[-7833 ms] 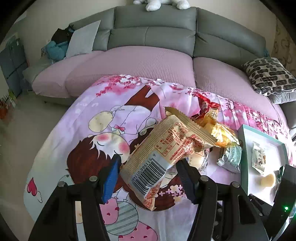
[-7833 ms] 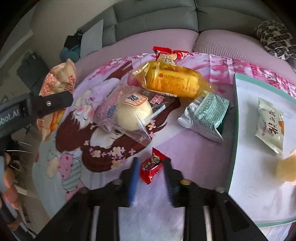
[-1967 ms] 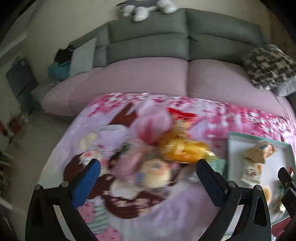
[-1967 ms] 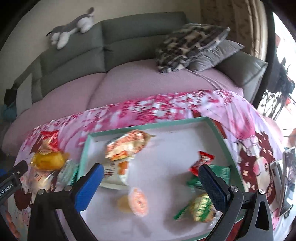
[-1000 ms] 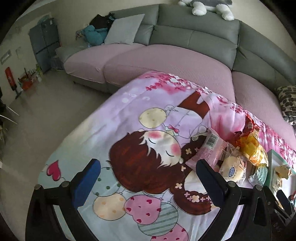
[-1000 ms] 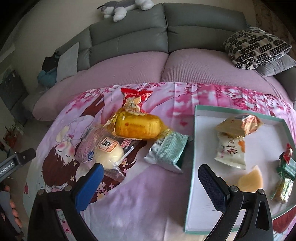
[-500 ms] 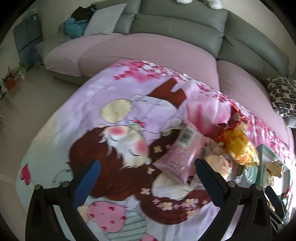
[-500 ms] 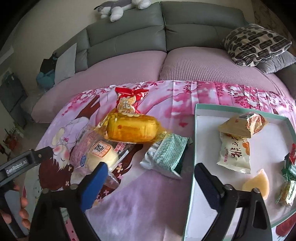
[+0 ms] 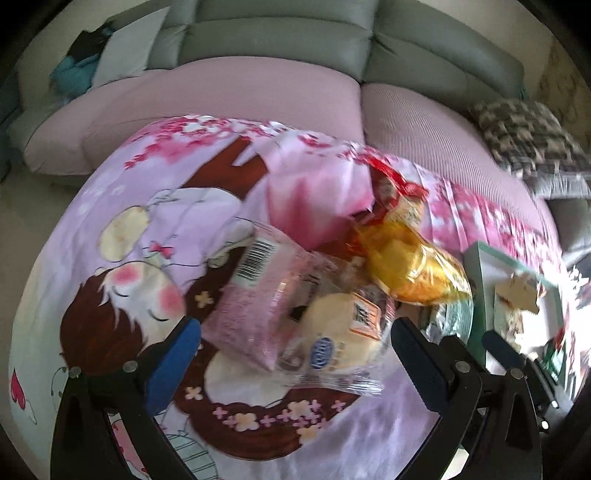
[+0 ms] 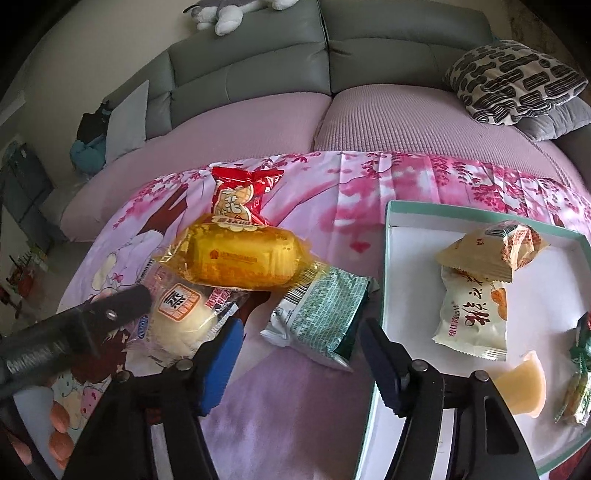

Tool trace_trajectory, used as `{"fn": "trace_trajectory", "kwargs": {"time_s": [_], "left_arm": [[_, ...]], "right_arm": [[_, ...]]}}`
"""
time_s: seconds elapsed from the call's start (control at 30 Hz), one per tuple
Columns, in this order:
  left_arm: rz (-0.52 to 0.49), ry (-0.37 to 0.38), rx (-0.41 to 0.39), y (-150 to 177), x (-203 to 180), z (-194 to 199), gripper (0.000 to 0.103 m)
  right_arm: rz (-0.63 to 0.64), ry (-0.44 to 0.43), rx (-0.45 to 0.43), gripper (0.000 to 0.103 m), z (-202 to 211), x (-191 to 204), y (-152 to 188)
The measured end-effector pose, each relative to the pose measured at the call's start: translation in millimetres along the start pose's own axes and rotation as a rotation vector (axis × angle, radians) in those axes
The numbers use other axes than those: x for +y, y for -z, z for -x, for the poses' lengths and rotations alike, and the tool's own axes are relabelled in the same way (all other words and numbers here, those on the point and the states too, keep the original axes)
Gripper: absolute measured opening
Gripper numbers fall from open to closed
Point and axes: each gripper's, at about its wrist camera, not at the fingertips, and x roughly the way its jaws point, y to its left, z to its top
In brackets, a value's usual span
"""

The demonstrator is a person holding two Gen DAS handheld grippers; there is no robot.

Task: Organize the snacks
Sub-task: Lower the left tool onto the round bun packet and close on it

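Sofa: grey back with pink seat covers, filling the far side of both views; only the right wrist view showed the plush toy on its back and a sharp patterned cushion at far right.
Counter: covered by a pink cartoon cloth; the left wrist view showed the large girl's face print on its left half, mostly hidden in the other view.
Tray: teal-rimmed, at right; the right wrist view showed its contents clearly, the left wrist view only a blurred sliver.
Left gripper: fingers spread wide, empty, flanking the clear-wrapped bun and the pink packet; the pink packet's barcode showed only here.
Right gripper: fingers spread apart, holding nothing, either side of the green packet lying just left of the tray.
Yellow cake packet: lying on the counter behind the bun, overlapping the red packet beyond it.
In the tray: an orange-tan packet resting on a white packet, a jelly cup near, small green sweets at the right edge.
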Motion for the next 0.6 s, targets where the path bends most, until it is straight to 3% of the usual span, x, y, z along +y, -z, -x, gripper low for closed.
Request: {"fn": "trace_trajectory", "kwargs": {"time_s": [0.17,0.23,0.3,0.47,0.6], "left_arm": [[-0.032,0.006,0.024,1.6,-11.0,-8.0,0.102],[-0.040,0.017,0.032,2.4,-15.4,-10.1,0.096],[-0.047,0.034,0.044,2.5,-20.1,-12.5,0.083],[-0.062,0.062,0.071,2.2,-27.6,-23.2,0.076],[-0.060,0.033,0.089,1.5,-28.9,-31.8,0.076]], "right_arm": [[-0.001,0.001,0.009,0.069,0.3,-1.6,0.7],[0.007,0.002,0.013,0.069,0.3,-0.5,1.2],[0.009,0.000,0.015,0.069,0.1,0.0,1.2],[0.023,0.003,0.024,0.069,-1.4,1.4,1.7],[0.027,0.001,0.038,0.069,-6.9,2.4,2.9]]}}
